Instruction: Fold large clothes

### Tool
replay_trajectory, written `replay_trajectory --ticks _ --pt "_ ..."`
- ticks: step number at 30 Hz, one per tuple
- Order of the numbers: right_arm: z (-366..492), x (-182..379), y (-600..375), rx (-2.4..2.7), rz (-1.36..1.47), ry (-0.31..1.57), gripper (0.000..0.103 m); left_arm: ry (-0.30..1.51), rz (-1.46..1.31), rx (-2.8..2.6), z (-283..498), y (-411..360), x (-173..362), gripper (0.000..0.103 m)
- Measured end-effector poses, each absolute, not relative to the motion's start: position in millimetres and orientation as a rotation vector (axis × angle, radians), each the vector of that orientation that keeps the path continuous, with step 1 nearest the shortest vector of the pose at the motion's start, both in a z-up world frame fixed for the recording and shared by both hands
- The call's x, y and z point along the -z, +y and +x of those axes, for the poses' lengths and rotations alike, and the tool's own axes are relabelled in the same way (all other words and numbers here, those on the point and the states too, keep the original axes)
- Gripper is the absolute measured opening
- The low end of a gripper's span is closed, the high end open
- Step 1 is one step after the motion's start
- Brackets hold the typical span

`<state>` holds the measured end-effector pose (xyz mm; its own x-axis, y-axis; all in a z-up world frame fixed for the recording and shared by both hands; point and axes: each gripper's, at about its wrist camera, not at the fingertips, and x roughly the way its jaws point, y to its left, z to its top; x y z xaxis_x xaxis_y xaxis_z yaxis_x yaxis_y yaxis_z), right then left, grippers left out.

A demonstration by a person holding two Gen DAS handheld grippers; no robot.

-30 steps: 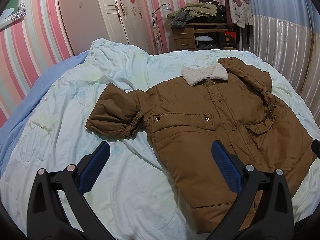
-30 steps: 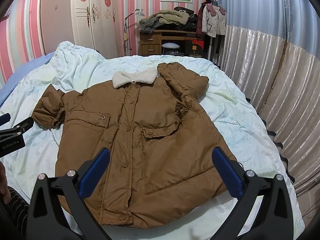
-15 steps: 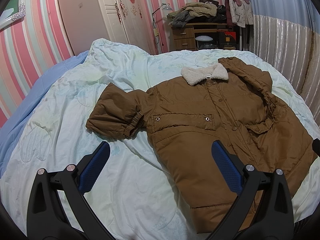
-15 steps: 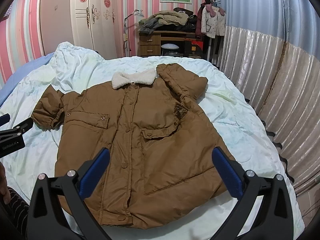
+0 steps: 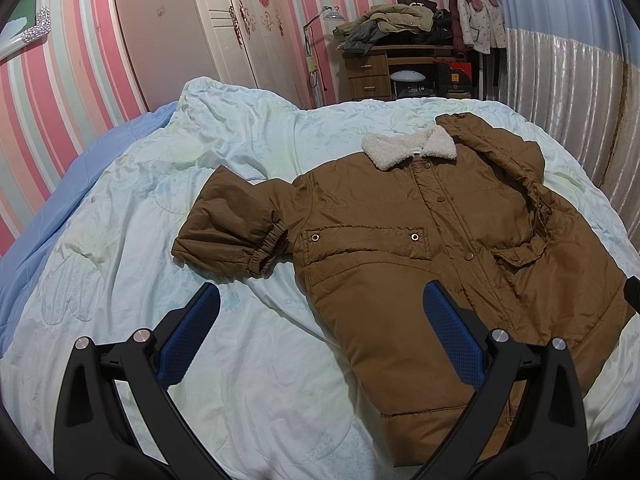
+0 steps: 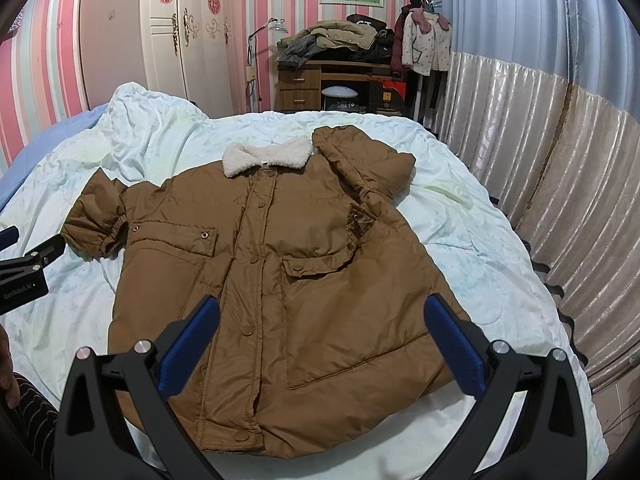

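Note:
A brown padded jacket (image 5: 420,248) with a white fleece collar (image 5: 408,148) lies front up on the bed, buttoned. It also shows in the right wrist view (image 6: 280,272). Its left sleeve (image 5: 232,228) lies bunched out to the side; its right sleeve (image 6: 360,160) is folded up by the collar. My left gripper (image 5: 320,316) is open and empty above the quilt by the jacket's left hem. My right gripper (image 6: 320,320) is open and empty above the jacket's lower front. The left gripper's tip (image 6: 28,264) shows at the left edge of the right wrist view.
A pale quilt (image 5: 140,280) covers the bed, with a blue sheet (image 5: 52,200) at the left. A shiny padded headboard (image 6: 560,200) runs along the right. A wooden desk (image 5: 384,72) piled with clothes and a white wardrobe (image 5: 180,32) stand behind.
The right gripper has drifted slightly back toward the jacket's hem; the left gripper and the jacket have not visibly moved.

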<state>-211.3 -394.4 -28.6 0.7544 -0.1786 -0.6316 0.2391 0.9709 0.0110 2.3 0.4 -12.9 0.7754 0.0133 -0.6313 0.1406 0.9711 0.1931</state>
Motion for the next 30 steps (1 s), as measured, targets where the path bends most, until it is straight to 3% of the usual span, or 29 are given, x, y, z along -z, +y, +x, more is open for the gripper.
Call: replay_trajectory --ticks 30 --pt "-212.0 28.7 -395.7 0.227 0.095 0.681 0.102 0.684 0.241 0.07 3.1 -2.2 14.3 0.1"
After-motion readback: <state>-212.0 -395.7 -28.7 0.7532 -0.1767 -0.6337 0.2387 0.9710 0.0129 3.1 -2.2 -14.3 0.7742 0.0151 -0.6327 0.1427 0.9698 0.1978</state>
